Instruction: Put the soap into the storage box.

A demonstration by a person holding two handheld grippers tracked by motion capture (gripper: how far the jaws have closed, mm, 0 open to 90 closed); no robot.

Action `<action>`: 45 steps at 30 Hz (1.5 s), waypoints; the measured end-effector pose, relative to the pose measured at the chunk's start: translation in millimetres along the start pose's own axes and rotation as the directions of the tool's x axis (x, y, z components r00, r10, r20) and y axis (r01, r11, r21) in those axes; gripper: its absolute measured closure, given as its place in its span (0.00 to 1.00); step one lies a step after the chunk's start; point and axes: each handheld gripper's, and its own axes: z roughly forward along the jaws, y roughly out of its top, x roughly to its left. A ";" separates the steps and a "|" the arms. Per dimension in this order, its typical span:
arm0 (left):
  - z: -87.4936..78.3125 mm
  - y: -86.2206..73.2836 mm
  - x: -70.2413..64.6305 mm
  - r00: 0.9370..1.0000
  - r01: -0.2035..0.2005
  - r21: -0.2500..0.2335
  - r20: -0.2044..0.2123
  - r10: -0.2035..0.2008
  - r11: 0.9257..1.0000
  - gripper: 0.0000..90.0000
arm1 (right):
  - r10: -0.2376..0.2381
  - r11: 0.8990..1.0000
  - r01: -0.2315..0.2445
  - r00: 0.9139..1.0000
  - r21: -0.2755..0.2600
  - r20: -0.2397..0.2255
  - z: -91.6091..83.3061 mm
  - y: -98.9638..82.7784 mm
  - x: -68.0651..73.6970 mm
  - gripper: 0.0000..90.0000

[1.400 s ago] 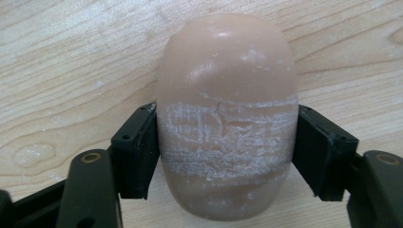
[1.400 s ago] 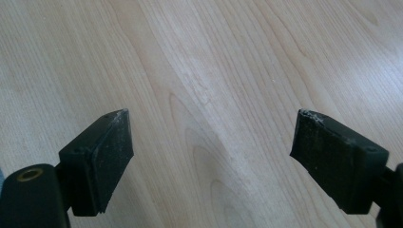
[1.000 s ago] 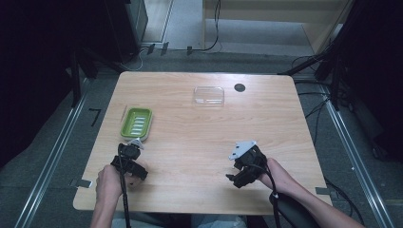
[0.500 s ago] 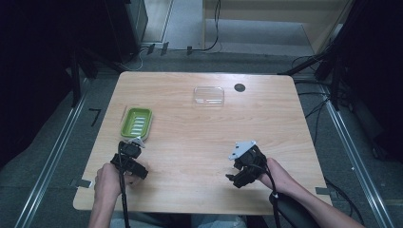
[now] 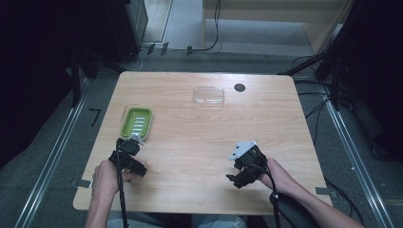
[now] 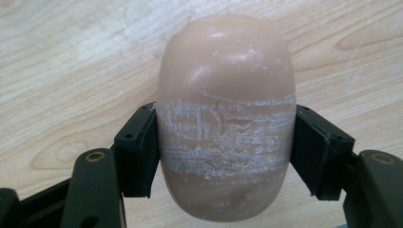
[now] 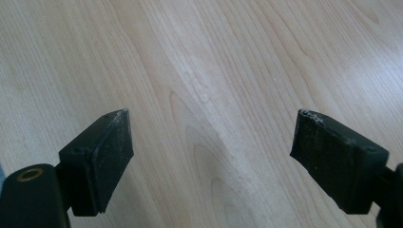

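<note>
A peach-coloured oval bar of soap (image 6: 225, 85), scuffed white across its middle, is clamped between the two black pads of my left gripper (image 6: 223, 142), just above the wooden table. In the high view that left gripper (image 5: 138, 167) is near the table's front left, just in front of a green soap dish (image 5: 136, 122). My right gripper (image 7: 211, 137) stands open over bare wood with nothing between its fingers; in the high view the right gripper (image 5: 237, 178) is at the front right.
A clear plastic lid or tray (image 5: 208, 95) lies at the back middle of the table (image 5: 190, 137), with a small black round spot (image 5: 239, 87) beside it. Dark floor, rails and cables surround the table.
</note>
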 end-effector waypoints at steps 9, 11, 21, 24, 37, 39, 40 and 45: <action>-9.7 4.1 2.6 1.000 -0.003 -0.004 0.001 0.003 1.000 0.37 | -0.003 1.000 0.003 1.000 0.004 -0.003 0.6 0.4 -0.1 0.16; -10.5 4.2 3.4 1.000 -0.001 -0.002 -0.002 0.001 1.000 0.37 | -0.005 1.000 0.005 1.000 0.002 -0.003 0.5 0.3 0.0 0.16; -21.1 7.9 12.2 1.000 0.006 -0.004 -0.008 -0.006 1.000 0.37 | -0.006 1.000 0.007 1.000 0.005 -0.008 1.0 0.6 0.0 0.16; -23.1 8.8 12.5 1.000 0.009 -0.013 -0.007 -0.009 1.000 0.37 | -0.006 1.000 0.006 1.000 0.010 -0.011 1.6 0.9 0.5 0.16; -31.1 17.7 18.6 1.000 0.014 -0.009 -0.011 -0.014 1.000 0.37 | -0.003 1.000 0.003 1.000 0.006 -0.009 1.8 1.1 0.3 0.16; -32.6 19.4 19.6 1.000 0.014 -0.011 -0.013 -0.014 1.000 0.37 | -0.008 1.000 0.008 1.000 0.009 -0.012 2.2 1.2 0.4 0.16; -33.1 20.2 20.4 1.000 0.013 -0.009 -0.011 -0.013 1.000 0.37 | -0.006 1.000 0.006 1.000 0.009 -0.011 2.6 1.5 0.4 0.16; -34.0 24.2 23.6 1.000 0.020 -0.011 -0.006 -0.020 1.000 0.37 | -0.006 1.000 0.006 1.000 0.009 -0.011 1.8 1.1 0.6 0.16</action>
